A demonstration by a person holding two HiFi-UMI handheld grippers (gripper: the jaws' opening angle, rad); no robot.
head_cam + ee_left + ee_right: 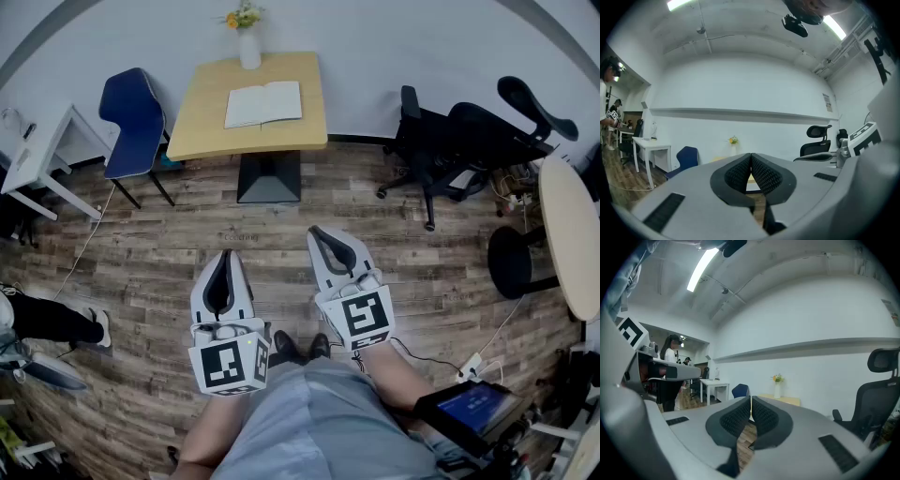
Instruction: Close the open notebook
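Notebook (263,103) lies open and flat on the far wooden table (211,127), its 2 pale pages facing up, a little right of the tabletop's middle. A white vase (249,49) of yellow and orange flowers stands just beyond it at the table's far edge, by the wall. A blue chair (136,117) stands just left of the table, with a white desk (33,155) further left. A black office chair (473,136) sits to the right, apart from the table.

Both grippers are held near the person, over the plank floor (187,244), well apart from the table and pointing toward it. The left gripper (225,255) has its 2 jaws pressed together with nothing between them; its ribbed pads (738,171) meet at the tip. The right gripper (319,232) is just beside it, reaching slightly farther, and its jaws are likewise closed on nothing, tips touching. Neither gripper touches the notebook. At the near right, a small device with a lit blue screen (473,408) shows beside the person.
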